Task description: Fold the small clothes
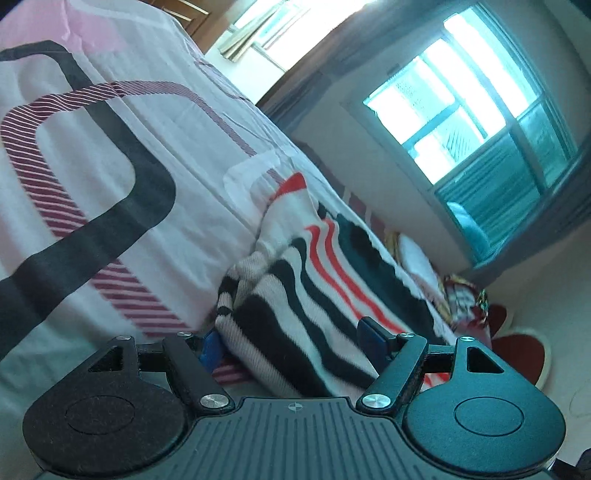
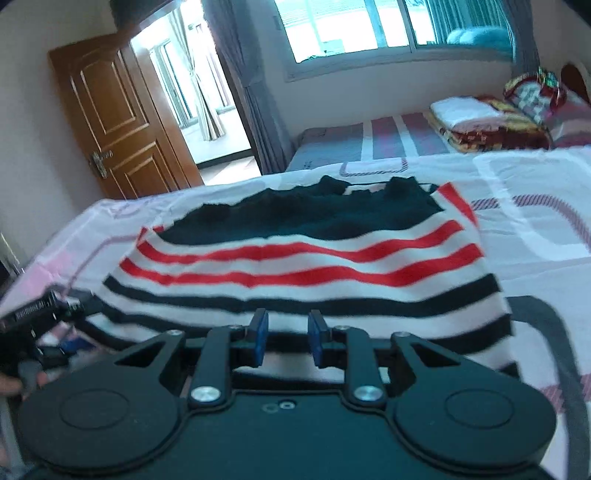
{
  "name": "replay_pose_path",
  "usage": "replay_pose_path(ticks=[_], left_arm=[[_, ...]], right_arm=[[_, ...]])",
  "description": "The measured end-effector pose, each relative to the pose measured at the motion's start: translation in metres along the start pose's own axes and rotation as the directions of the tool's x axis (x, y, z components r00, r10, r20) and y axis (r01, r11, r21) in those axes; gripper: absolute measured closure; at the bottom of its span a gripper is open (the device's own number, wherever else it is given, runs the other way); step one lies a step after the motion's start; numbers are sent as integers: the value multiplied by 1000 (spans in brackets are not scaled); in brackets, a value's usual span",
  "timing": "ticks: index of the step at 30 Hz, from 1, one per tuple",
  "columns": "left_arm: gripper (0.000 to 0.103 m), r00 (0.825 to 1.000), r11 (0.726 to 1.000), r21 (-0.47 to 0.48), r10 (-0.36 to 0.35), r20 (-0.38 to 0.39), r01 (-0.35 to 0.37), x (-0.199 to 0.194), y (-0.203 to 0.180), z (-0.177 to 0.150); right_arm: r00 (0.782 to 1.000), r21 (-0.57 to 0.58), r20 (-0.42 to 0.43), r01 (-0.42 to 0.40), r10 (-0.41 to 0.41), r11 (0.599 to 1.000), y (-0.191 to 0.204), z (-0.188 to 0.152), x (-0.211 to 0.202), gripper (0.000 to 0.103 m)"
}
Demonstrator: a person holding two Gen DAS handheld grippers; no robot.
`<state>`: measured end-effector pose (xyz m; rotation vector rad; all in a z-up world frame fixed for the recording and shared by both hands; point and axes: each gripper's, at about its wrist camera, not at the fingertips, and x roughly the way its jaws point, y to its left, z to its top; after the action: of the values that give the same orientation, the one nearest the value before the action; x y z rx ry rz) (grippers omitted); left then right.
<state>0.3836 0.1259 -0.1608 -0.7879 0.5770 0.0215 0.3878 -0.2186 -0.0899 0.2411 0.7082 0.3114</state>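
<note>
A small knit sweater [image 2: 306, 266] with black, white and red stripes and a dark top part lies flat on the bed. It also shows in the left wrist view [image 1: 314, 295], with one corner bunched up. My left gripper [image 1: 291, 339] is open, its blue pads either side of the sweater's near edge; the cloth lies between them. It appears in the right wrist view [image 2: 44, 317] at the sweater's left corner. My right gripper [image 2: 286, 339] is open with a narrow gap, just above the sweater's near hem, holding nothing.
The bed sheet [image 2: 535, 221] is white with grey and maroon striped loops. Folded blankets and pillows [image 2: 491, 118] lie at the bed's far end. A wooden door [image 2: 114, 114] stands open at left; windows [image 2: 369, 26] are behind.
</note>
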Motion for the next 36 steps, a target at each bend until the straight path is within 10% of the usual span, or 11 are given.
replay_pose_path(ticks=[12,15,20,24,28,32,36], left_arm=[[76,1000,994,-107,-13,5,14,40,11,24],[77,992,985,-137,-96,80,106,20,12,22],[76,998,984,-172,-47,45,54,34,26,11],[49,998,990,-129,-48,40,53,31,14,10],[47,998,993,-110,-35,45,40,32,9,4],[72,999,993,-116,-7,35,11,41,11,9],[77,999,990,-135,-29,28,33,50,17,12]], right_arm=[[997,47,-51,-58,61,997,9,12,58,97],[997,66,-55,-56,60,996,10,15,60,97],[994,36,-96,-41,45,998,15,16,73,99],[994,29,-100,-40,43,999,14,17,73,101],[995,43,-87,-55,58,998,11,16,66,98],[995,40,-74,-57,60,998,11,15,64,97],[996,40,-69,-58,61,998,12,16,68,98]])
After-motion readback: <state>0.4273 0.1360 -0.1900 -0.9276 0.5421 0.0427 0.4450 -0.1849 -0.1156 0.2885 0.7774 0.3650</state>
